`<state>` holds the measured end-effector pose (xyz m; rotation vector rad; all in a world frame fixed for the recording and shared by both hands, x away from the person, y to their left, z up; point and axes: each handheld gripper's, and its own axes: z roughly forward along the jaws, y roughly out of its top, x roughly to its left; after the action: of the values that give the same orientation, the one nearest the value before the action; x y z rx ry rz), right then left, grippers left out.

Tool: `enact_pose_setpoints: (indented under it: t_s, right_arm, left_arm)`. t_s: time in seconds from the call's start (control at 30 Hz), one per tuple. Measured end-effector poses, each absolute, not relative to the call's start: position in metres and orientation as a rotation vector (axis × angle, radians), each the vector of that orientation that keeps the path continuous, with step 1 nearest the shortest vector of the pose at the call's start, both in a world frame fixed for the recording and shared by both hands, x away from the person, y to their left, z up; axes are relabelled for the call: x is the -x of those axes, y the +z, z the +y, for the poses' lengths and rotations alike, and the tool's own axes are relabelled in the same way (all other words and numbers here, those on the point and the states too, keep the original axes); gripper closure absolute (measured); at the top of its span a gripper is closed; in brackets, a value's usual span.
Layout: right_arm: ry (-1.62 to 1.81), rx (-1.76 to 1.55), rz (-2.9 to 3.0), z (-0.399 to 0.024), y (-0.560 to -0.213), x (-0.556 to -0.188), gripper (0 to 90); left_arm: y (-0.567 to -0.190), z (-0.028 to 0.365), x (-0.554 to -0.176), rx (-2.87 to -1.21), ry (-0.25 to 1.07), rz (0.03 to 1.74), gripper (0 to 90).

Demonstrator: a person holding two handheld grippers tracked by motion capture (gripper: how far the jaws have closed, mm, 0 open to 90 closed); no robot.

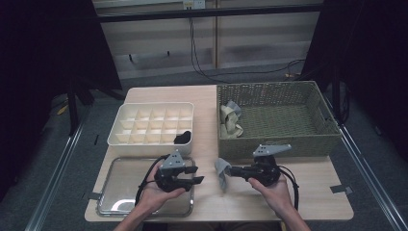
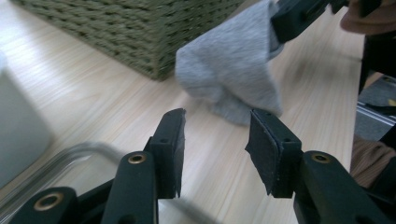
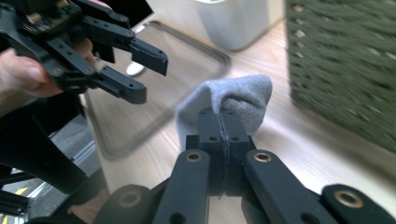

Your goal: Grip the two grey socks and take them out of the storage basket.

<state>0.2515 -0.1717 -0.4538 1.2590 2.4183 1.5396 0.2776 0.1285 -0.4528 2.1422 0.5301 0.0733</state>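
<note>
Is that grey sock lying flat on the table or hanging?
Hanging: the right tool pinches the grey sock, and its lower end touches the table.

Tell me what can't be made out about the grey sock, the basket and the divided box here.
- Grey sock: right gripper view, the shut right gripper covers the pinched edge.
- Woven basket: left gripper view, top edge cuts off the inside.
- Divided box: high view, dark item in a compartment too small to identify.

Right claw pinches a grey sock above the wooden table.
</note>
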Motion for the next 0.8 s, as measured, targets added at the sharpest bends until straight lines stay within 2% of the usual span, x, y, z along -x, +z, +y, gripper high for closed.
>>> enact_pose_setpoints:
  t_s: [0.4,0.6,0.8]
  right_arm:
    - [1.457,-1.311,2.412,-0.207,-0.468,-0.233,88.8]
    - [1.426,-1.335,2.428,-0.210,-0.476,-0.231,88.8]
    - [1.397,-1.336,2.435,-0.211,-0.477,-0.230,88.8]
  left_arm:
    - [-0.468,0.087,-0.278,-2.190,-0.014,0.488,64.0]
    - [-0.483,0.063,-0.283,-2.208,-0.126,0.470,68.0]
    - [-0.498,0.058,-0.277,-2.280,-0.135,0.436,68.1]
